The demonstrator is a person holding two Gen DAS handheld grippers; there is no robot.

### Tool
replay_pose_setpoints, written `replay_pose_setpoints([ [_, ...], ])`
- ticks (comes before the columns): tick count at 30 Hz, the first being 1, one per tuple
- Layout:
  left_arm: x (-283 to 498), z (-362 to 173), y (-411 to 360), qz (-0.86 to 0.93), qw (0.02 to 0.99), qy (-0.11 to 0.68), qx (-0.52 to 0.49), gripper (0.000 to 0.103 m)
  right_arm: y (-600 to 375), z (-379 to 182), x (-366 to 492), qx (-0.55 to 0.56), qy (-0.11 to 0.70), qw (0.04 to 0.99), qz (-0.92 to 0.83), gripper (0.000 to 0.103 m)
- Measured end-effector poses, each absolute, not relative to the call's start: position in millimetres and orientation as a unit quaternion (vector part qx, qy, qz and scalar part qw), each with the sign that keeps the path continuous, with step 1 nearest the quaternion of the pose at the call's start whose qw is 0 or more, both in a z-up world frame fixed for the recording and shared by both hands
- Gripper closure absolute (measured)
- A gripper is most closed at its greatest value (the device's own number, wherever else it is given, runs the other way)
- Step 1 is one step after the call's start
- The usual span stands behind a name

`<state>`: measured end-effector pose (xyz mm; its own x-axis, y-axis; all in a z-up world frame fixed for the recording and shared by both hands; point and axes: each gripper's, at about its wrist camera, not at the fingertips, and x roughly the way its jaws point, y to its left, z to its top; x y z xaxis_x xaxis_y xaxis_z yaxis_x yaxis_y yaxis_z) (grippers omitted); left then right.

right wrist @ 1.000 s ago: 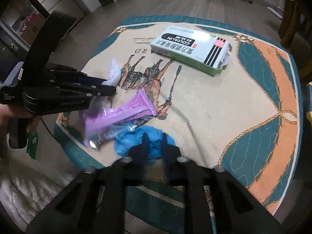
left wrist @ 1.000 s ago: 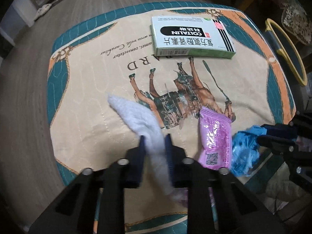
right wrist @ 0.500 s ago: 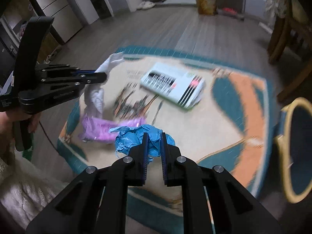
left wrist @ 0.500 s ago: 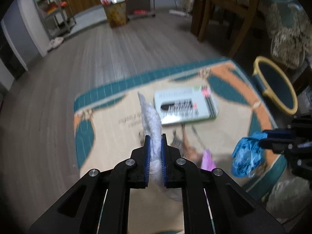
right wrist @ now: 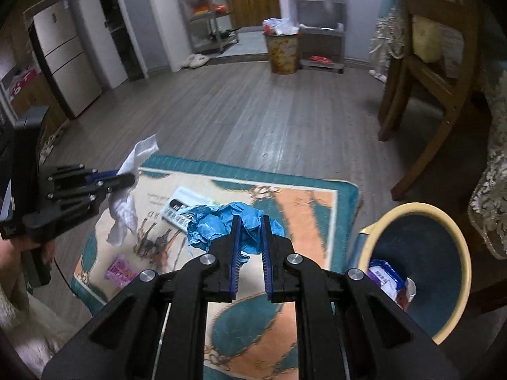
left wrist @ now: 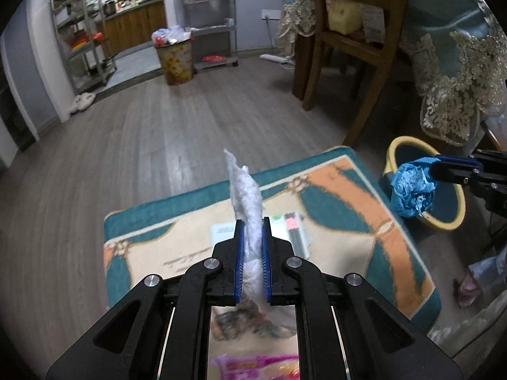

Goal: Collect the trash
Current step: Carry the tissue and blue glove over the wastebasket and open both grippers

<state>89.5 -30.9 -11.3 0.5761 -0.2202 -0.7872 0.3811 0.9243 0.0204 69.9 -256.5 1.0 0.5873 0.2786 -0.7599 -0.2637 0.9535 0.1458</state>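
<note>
My left gripper is shut on a white tissue and holds it up above the mat; it also shows in the right wrist view with the tissue hanging down. My right gripper is shut on a crumpled blue wad, raised left of the yellow-rimmed blue bin. In the left wrist view the blue wad hangs over the bin. A white medicine box and a pink wrapper lie on the patterned mat.
The bin holds a white-and-purple packet. A wooden chair and a lace-covered table stand at the right. A far trash can and metal shelves stand at the back on the wood floor.
Both grippers have lifted off the mat with their loads, the tissue and the blue wad. The right gripper has moved right toward the bin. The views now look out across the room.
</note>
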Motion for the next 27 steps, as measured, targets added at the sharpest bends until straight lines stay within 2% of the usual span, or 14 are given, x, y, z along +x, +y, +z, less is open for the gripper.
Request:
replay_pose_setpoints([
  [14, 99, -16, -126, -0.222, 0.876, 0.415, 0.108, 0.092, -345, 32, 69, 0.010, 0.399, 0.911, 0.104, 0.092],
  [23, 99, -24, -177, -0.246, 0.868, 0.413, 0.125, 0.092, -415, 0, 68, 0.040, 0.427, 0.903, 0.036, 0.092],
  [27, 96, -30, -202, -0.259, 0.862, 0.415, 0.133, 0.092, -441, -19, 65, 0.088, 0.444, 0.891, 0.013, 0.092],
])
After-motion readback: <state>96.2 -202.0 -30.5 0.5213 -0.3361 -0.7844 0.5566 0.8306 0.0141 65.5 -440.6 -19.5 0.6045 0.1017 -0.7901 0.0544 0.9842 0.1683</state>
